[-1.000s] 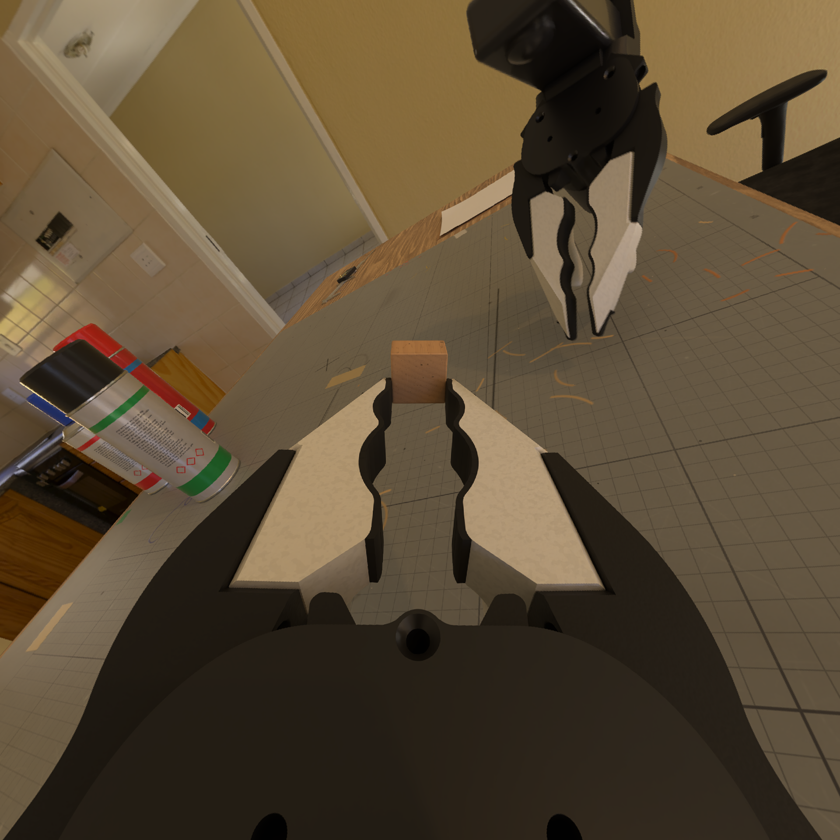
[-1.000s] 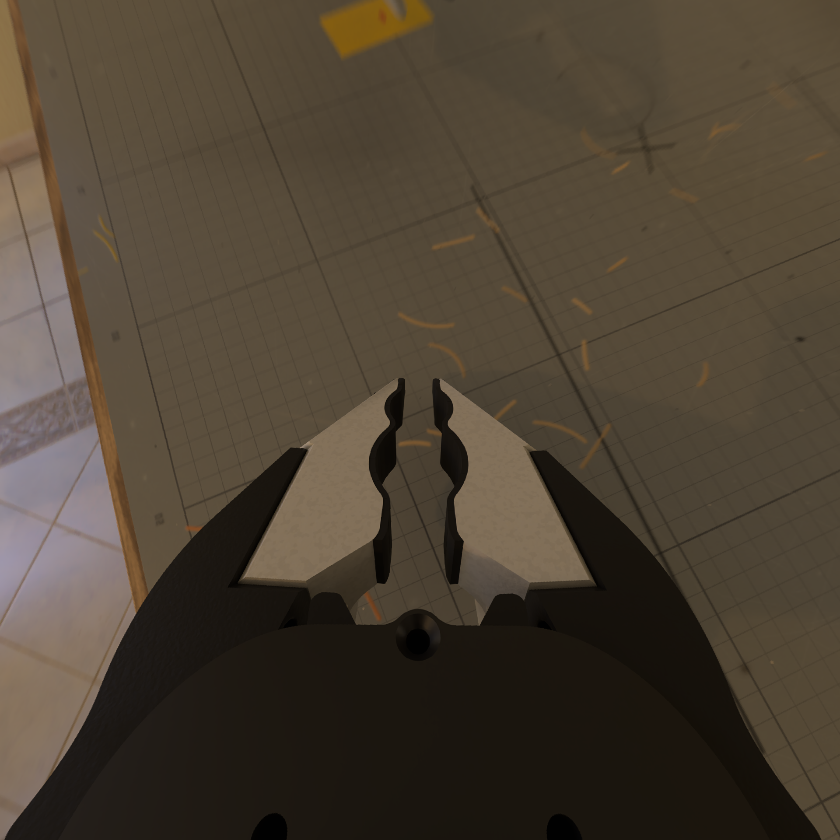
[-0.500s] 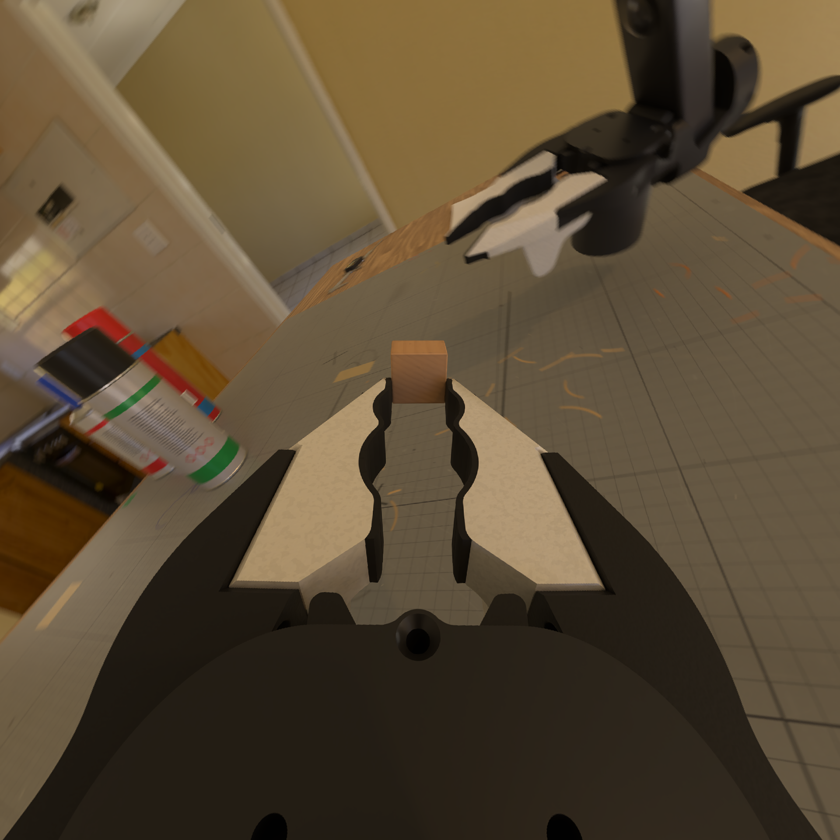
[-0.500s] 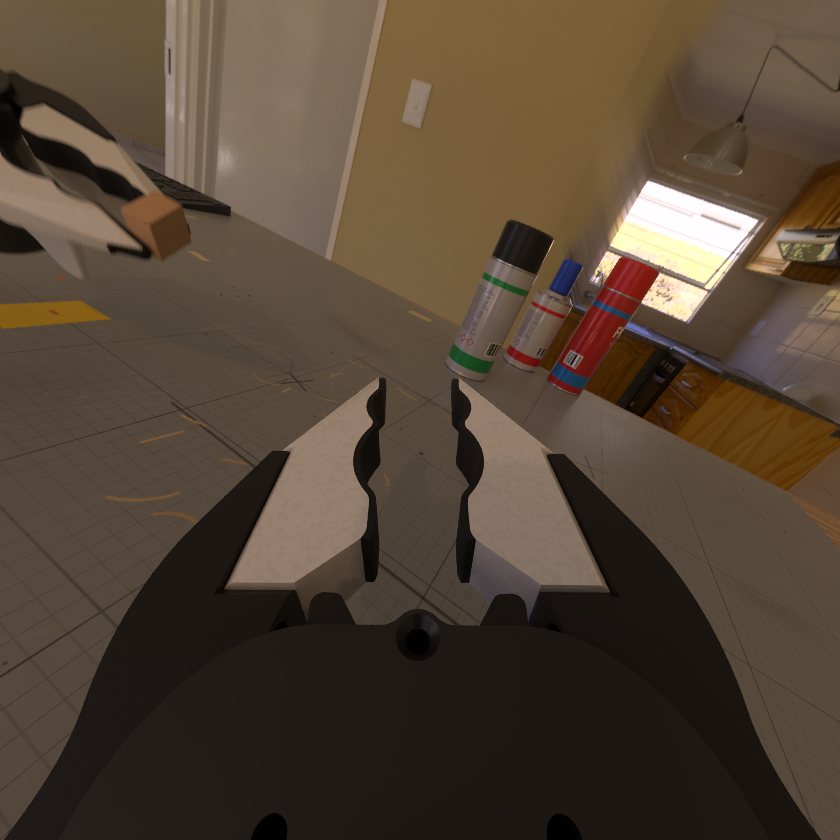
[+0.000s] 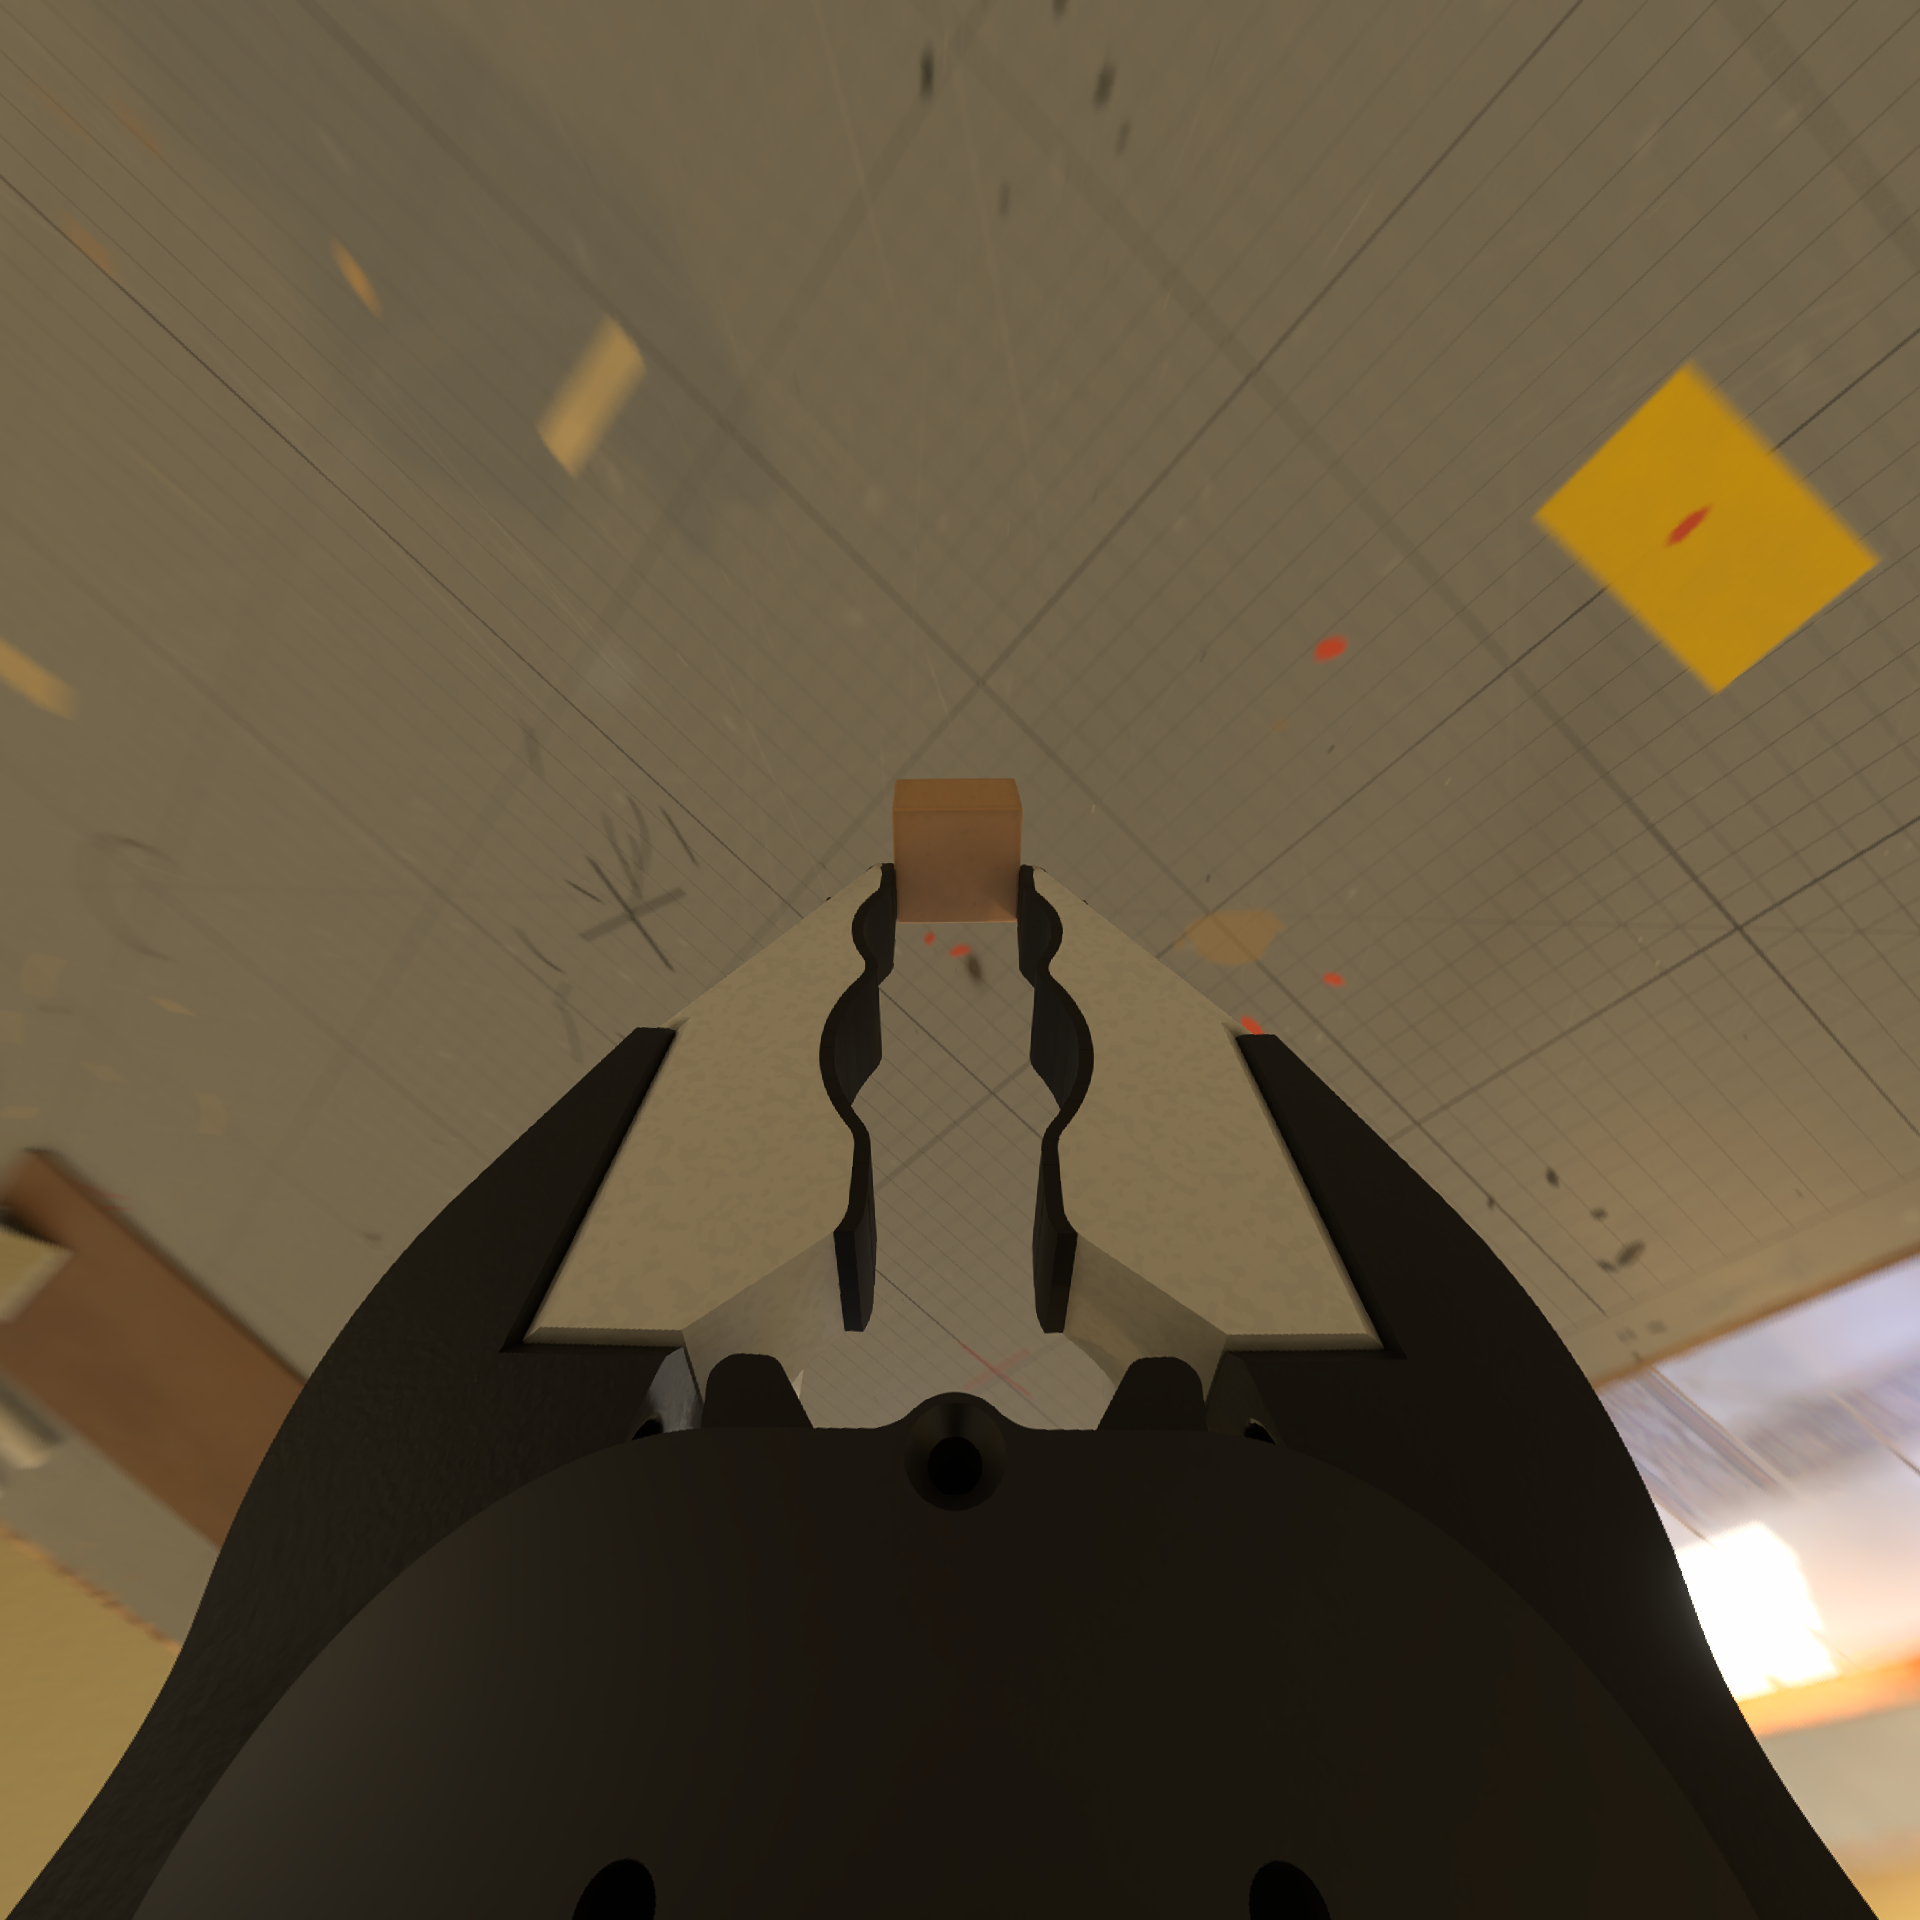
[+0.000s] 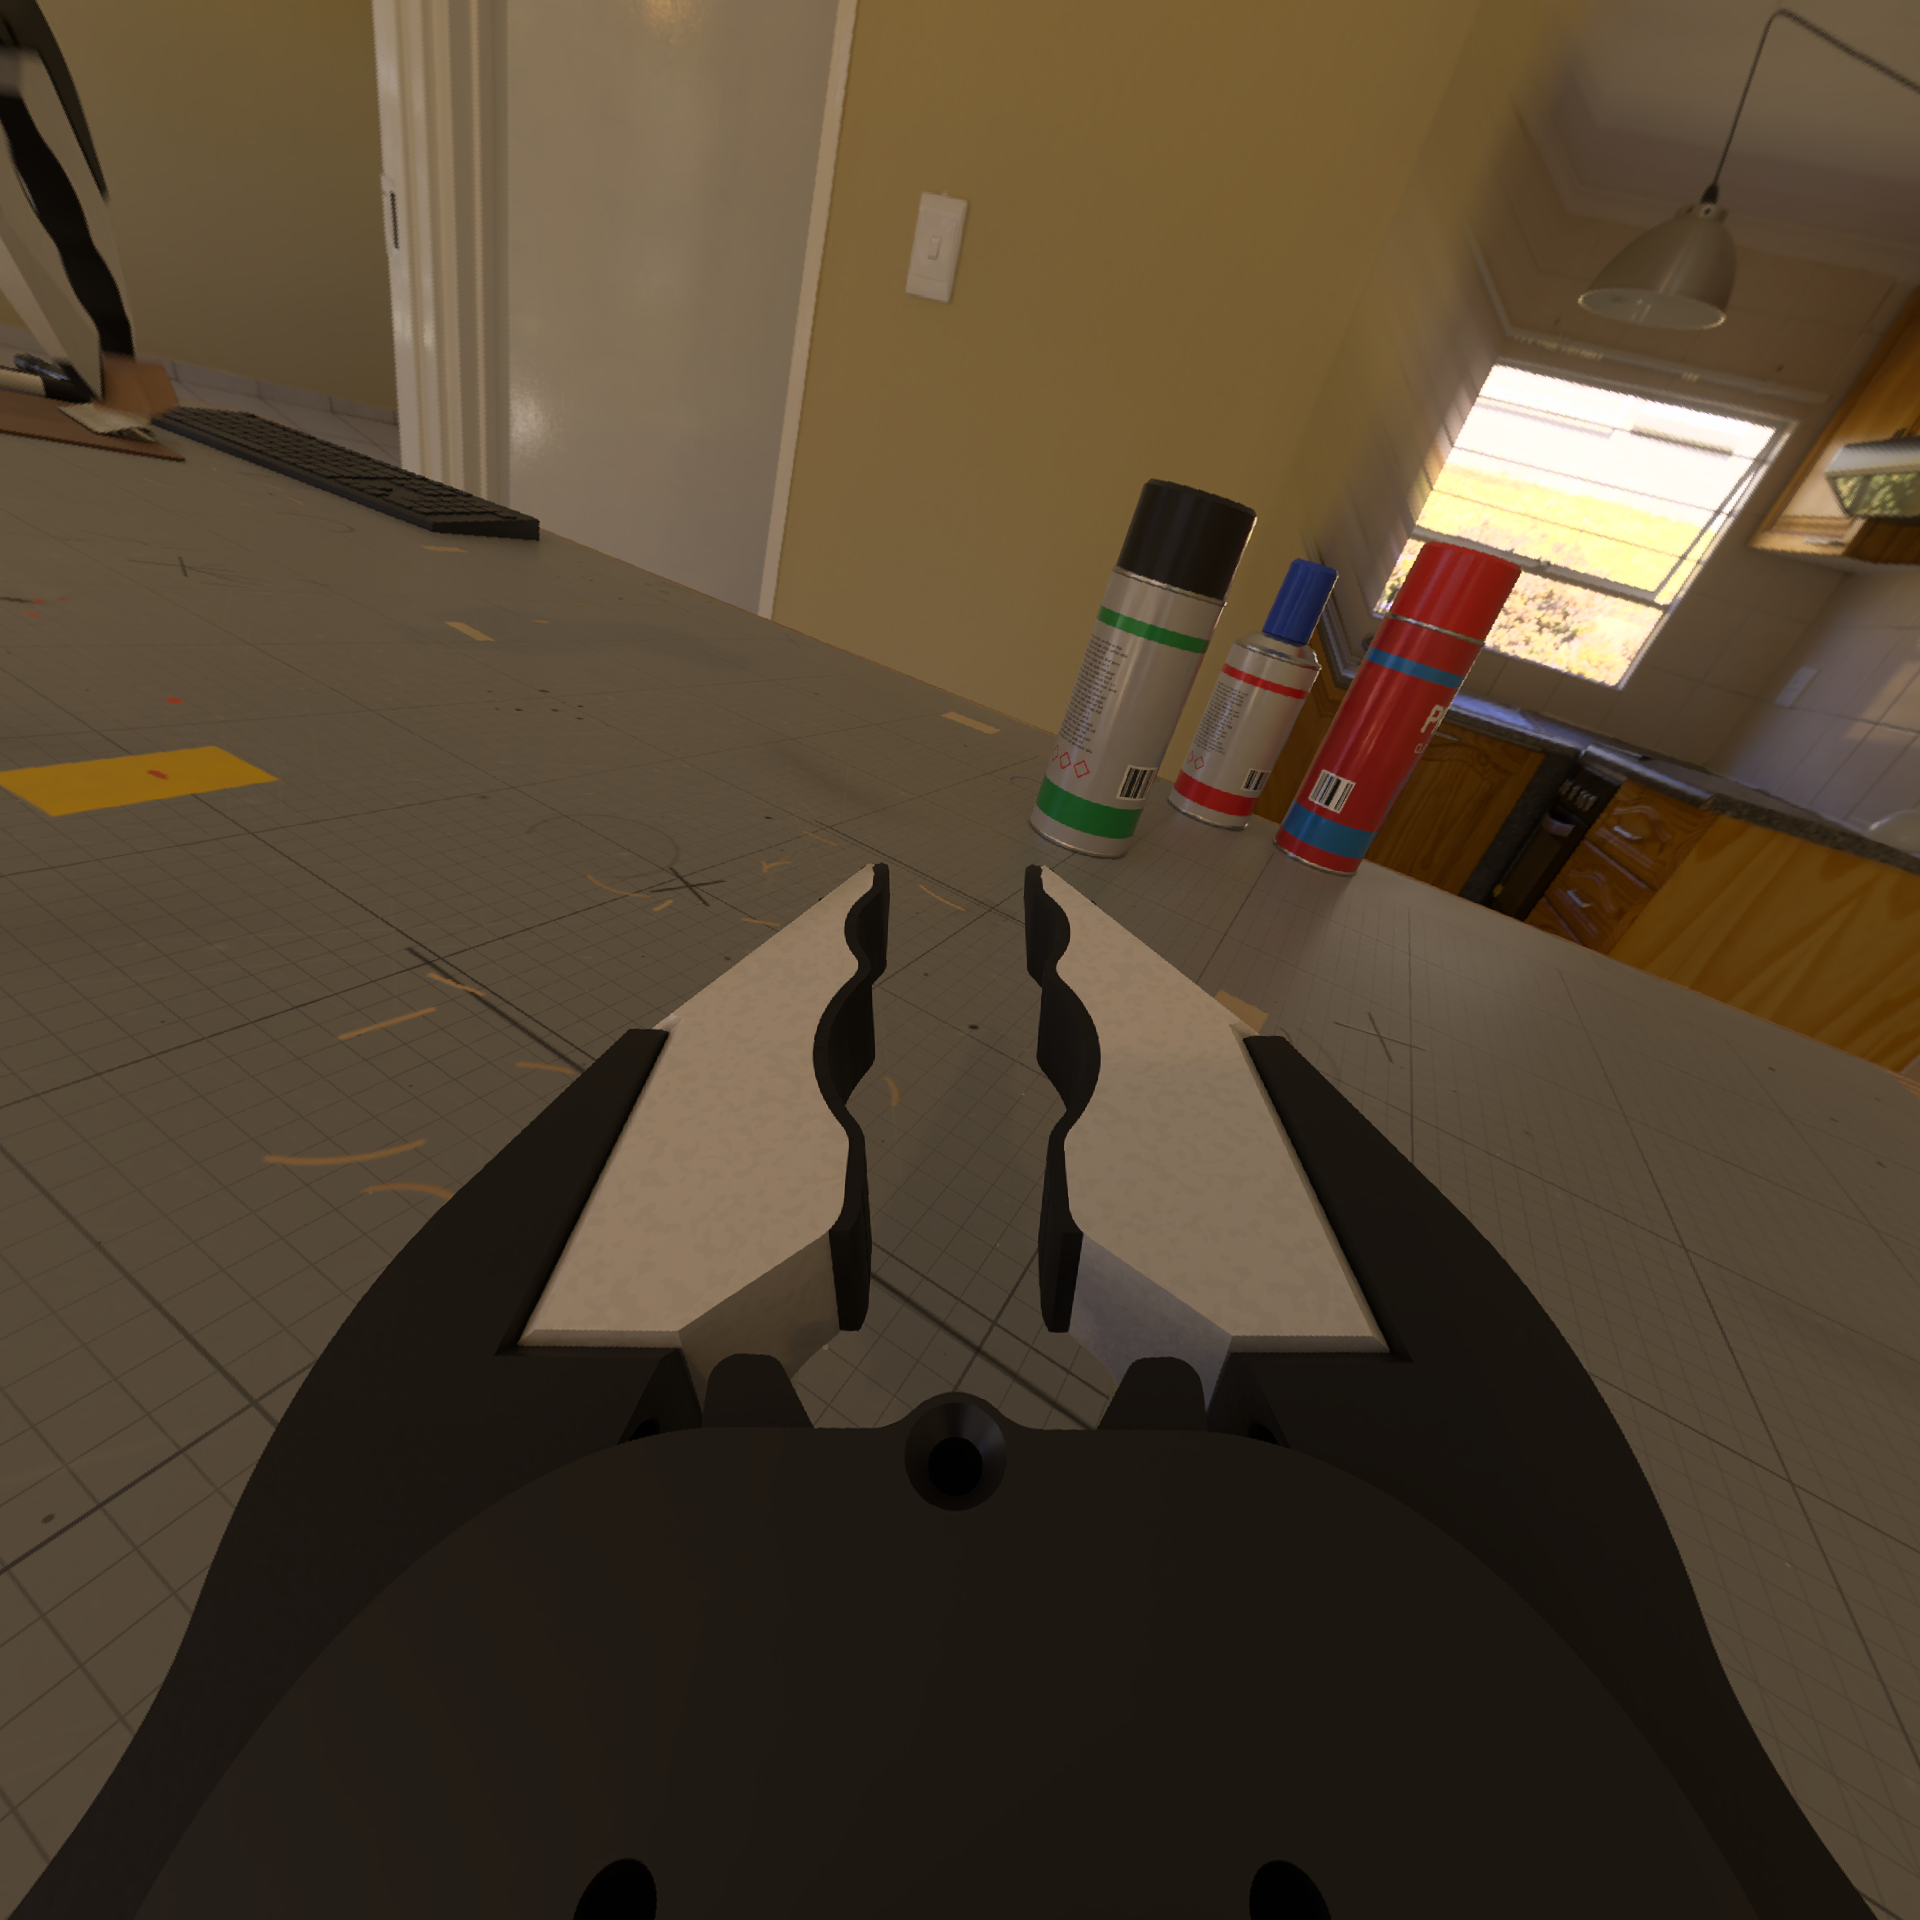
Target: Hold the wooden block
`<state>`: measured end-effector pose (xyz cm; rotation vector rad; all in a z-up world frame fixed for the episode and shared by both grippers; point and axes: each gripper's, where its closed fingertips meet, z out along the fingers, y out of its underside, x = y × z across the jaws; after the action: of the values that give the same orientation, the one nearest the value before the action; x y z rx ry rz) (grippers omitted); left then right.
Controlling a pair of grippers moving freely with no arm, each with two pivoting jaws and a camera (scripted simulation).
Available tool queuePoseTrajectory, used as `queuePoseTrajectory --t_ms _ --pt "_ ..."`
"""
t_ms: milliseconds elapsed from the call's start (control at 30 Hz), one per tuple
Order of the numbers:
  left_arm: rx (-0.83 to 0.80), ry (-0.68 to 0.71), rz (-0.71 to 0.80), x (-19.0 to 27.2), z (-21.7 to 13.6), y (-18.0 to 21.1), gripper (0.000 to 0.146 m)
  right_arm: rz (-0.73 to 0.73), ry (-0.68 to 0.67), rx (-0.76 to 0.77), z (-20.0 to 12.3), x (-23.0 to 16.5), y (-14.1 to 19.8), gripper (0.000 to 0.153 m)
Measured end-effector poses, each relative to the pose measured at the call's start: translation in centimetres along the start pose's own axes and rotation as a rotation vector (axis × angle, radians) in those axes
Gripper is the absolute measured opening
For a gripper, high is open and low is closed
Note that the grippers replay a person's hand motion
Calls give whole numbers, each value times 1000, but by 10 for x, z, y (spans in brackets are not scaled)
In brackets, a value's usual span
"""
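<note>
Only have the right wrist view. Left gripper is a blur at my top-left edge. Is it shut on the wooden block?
Observer: Yes. The left wrist view shows the left gripper shut on the small tan wooden block, pinched at the very fingertips.
Operator: How deep is the grip?
Observer: Shallow. Much of the block sticks out past the tips, and the wavy gap behind it is empty.
Operator: Where is it pointing?
Observer: Down at the grey gridded cutting mat, with a yellow rectangular patch ahead to its right.
</note>
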<state>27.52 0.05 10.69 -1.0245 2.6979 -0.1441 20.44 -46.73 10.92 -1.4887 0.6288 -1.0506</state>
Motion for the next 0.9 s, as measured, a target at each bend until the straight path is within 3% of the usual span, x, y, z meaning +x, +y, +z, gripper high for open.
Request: queuePoseTrajectory --t_ms 167,267,633,800,900 --pt "-295 146 -78 -21 52 43 23 5 -8 -8 0 -1 2 26" --pt "-380 195 -82 -22 68 58 23 -5 -9 -15 0 -2 3 26" --pt "-391 206 -76 -24 91 68 23 -4 -13 -20 0 -3 4 26" --pt "-425 147 12 -30 89 70 23 -6 -12 -22 1 -3 4 26" --pt "-320 75 28 -36 68 35 23 -2 -3 -21 1 -1 4 26"
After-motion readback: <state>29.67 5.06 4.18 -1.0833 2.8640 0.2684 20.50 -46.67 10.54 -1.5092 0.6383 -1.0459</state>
